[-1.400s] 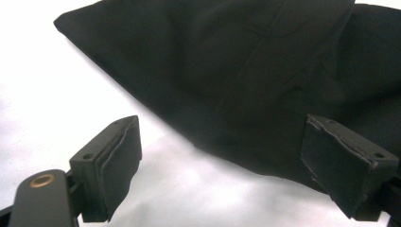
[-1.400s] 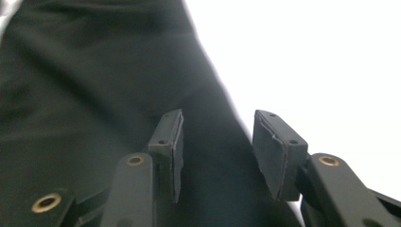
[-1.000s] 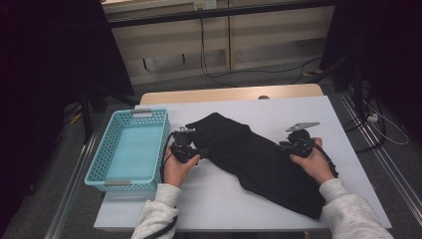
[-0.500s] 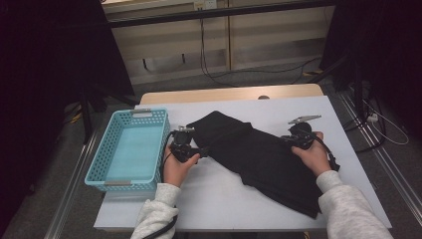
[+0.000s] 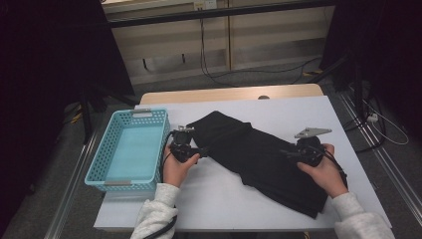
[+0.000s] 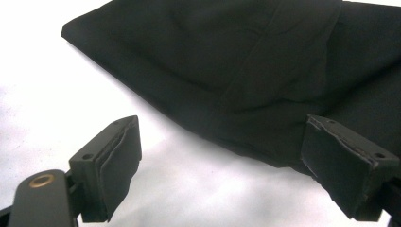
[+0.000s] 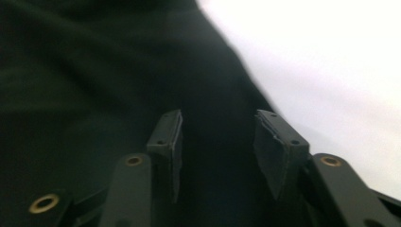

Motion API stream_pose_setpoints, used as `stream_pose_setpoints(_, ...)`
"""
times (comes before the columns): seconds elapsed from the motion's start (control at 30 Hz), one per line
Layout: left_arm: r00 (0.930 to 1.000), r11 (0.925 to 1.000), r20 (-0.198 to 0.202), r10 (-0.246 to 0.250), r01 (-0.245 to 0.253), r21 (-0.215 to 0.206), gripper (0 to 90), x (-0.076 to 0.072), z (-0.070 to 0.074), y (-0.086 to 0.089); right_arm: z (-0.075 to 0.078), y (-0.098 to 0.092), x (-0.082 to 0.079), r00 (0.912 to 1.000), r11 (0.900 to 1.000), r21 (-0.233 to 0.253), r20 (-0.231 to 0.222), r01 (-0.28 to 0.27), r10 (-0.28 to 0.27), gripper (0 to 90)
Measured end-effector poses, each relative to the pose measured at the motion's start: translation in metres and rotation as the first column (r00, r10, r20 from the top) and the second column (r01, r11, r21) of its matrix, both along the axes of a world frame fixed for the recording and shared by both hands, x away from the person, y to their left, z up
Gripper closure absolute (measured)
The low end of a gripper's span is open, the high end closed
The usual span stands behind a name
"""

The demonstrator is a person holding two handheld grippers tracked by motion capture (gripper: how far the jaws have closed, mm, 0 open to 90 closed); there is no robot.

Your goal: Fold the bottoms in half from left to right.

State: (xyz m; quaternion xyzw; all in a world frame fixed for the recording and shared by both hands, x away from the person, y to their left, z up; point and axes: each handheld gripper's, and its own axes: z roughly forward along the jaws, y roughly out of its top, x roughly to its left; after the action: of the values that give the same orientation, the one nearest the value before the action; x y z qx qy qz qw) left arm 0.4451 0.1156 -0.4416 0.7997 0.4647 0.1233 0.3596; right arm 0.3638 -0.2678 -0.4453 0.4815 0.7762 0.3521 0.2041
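A black garment point(image 5: 259, 157) lies folded across the white table point(image 5: 219, 204), running from the middle toward the front right. My left gripper point(image 5: 203, 151) sits at the cloth's left edge, jaws wide open. In the left gripper view the garment point(image 6: 246, 71) lies just ahead of that gripper point(image 6: 236, 170), with one pad near its hem. My right gripper point(image 5: 291, 153) hovers over the cloth's right part. In the right gripper view that gripper point(image 7: 217, 146) is partly open over the dark garment point(image 7: 94, 85), nothing pinched between the pads.
A light blue plastic basket point(image 5: 102, 172) stands on the table's left side, nothing visible in it. Bare table shows behind and in front of the garment. Cables lie on the floor beyond the table's far edge.
The right hand and its gripper moved back, then returned forward and left over the garment. The cloth's shape shifted slightly. The left gripper stayed at the left edge.
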Motion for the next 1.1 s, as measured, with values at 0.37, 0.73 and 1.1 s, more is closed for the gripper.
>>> stream_pose_setpoints(0.37, 1.0, 1.0, -0.002, 0.003, -0.003, 0.007, 13.4, -0.002, -0.001, 0.0, -0.017, 0.033, -0.05, 0.9915, 0.992, 0.012, 0.018, -0.129, 0.129, 55.3)
stream_pose_setpoints(0.73, 1.0, 0.9999, -0.006, -0.003, 0.003, 0.011, 13.4, -0.002, -0.003, 0.0, -0.02, 0.054, -0.075, 0.9781, 0.978, 0.013, -0.017, -0.207, 0.208, 52.7)
stream_pose_setpoints(1.1, 1.0, 0.9999, -0.003, 0.003, -0.003, 0.011, 13.4, 0.001, -0.003, 0.001, -0.005, -0.009, -0.042, 0.9989, 1.0, 0.024, 0.046, -0.008, 0.007, 45.5)
